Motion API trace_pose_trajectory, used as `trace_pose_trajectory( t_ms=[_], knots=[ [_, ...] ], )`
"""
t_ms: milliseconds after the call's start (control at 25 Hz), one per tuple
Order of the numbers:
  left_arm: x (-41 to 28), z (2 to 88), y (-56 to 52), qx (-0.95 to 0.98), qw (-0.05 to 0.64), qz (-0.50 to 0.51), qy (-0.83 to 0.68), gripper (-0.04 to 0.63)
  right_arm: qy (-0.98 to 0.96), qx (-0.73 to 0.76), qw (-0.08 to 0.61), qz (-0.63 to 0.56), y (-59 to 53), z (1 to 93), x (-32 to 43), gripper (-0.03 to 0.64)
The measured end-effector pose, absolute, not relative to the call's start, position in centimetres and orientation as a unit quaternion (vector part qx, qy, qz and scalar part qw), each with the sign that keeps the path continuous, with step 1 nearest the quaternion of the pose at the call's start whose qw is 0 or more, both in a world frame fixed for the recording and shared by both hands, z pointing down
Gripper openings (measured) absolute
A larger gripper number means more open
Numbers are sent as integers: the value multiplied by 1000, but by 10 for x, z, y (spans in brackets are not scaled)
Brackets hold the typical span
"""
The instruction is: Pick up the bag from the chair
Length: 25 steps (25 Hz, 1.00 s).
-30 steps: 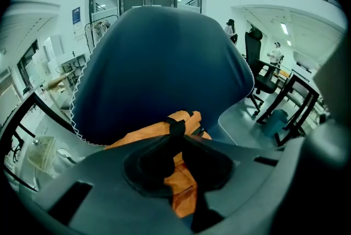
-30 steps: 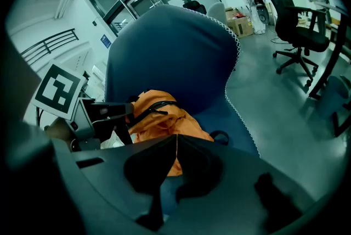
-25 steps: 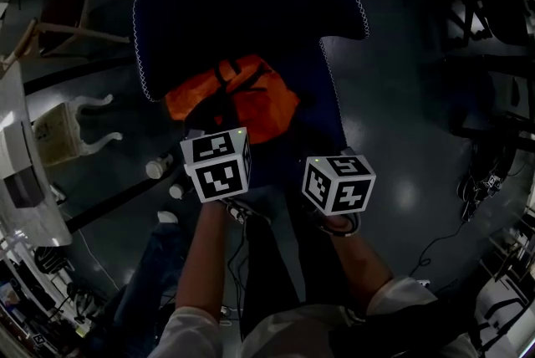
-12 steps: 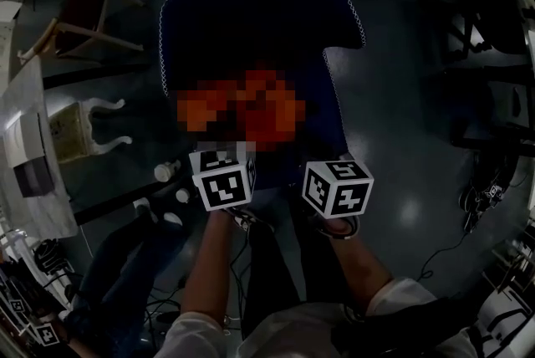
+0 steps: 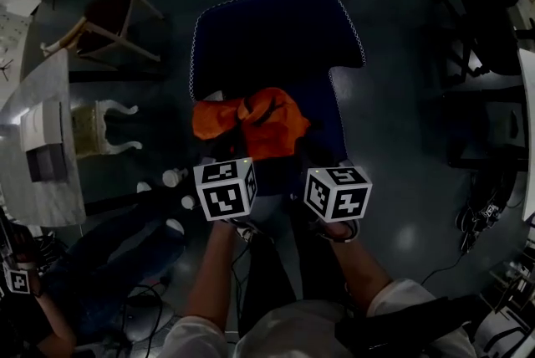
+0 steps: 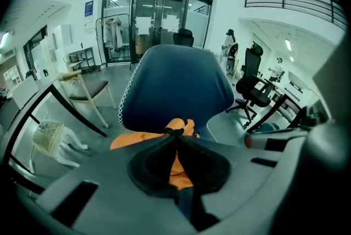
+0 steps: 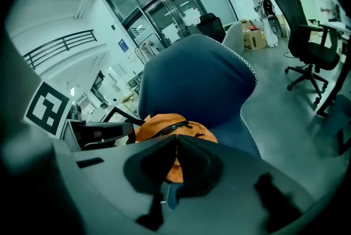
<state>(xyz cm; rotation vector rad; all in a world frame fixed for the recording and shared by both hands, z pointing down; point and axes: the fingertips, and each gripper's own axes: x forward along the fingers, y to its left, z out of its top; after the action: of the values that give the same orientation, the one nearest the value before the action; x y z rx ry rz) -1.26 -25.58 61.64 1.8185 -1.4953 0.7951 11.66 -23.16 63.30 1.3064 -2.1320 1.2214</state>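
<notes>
White sleeves (image 5: pixel 191 336), grey hand-held grippers (image 6: pixel 175 133) with black pads (image 6: pixel 151 165), black-and-white square-marker cubes (image 5: pixel 224 190).

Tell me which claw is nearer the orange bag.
Left. The left claw, its jaws just closing, pinches the black strap of the orange bag; the right claw, shut, sits by the bag's right edge, contact unclear.

Left of your left tool (image 6: pixel 176 133) you see a wooden chair (image 6: pixel 90 90) and a white stool (image 6: pixel 52 139); right of it, a black office chair (image 6: pixel 253 84).
</notes>
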Motion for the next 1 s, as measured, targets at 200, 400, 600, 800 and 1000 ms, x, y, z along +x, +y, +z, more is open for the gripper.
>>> trace_pose_trajectory(
  t_ms=[200, 400, 600, 800, 1000],
  knots=[
    [-29, 586, -241, 696, 326, 288, -572, 23, -771, 454, 175, 411, -230, 597, 95, 32],
    [-38, 559, -211, 700, 338, 281, -564, 23, -777, 456, 173, 399, -209, 563, 82, 32],
    [-53, 527, -186, 708, 338, 270, -559, 23, -781, 458, 174, 387, -187, 533, 60, 32],
    [-69, 509, -168, 711, 351, 253, -554, 21, -793, 457, 175, 362, -181, 506, 37, 32],
    [-85, 490, -147, 714, 357, 242, -551, 20, -800, 458, 174, 346, -169, 481, 16, 32]
  ],
)
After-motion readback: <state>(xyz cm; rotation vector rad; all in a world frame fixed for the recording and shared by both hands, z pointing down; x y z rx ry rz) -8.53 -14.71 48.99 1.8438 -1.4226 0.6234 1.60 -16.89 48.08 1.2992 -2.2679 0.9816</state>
